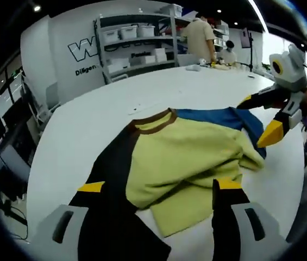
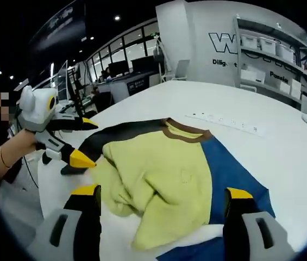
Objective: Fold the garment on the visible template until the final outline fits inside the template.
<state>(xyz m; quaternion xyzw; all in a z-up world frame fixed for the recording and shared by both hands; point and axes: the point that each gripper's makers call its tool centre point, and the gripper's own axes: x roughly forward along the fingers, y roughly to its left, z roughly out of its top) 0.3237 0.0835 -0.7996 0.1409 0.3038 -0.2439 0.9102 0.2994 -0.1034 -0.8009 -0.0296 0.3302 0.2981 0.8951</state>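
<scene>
A sweater (image 1: 175, 157) lies on the white table (image 1: 88, 125), with a yellow-green front, a brown collar (image 1: 154, 122), a black sleeve (image 1: 107, 168) and a blue sleeve (image 1: 224, 118). Its yellow-green fabric is rumpled and partly folded over itself. My left gripper (image 1: 160, 186) hovers open above the lower part of the sweater. My right gripper (image 1: 257, 118) comes in from the right, open, at the blue sleeve's edge. In the right gripper view, my right gripper (image 2: 162, 192) stands open over the sweater (image 2: 164, 174), and my left gripper (image 2: 87, 141) is open beside the black sleeve (image 2: 115, 136).
A white power strip (image 2: 226, 122) lies on the table beyond the collar. Shelves with white boxes (image 1: 137, 46) stand behind the table, and people (image 1: 199, 38) stand at its far end. A hand (image 2: 12, 149) holds the left gripper. The table edge (image 1: 39, 179) runs close by.
</scene>
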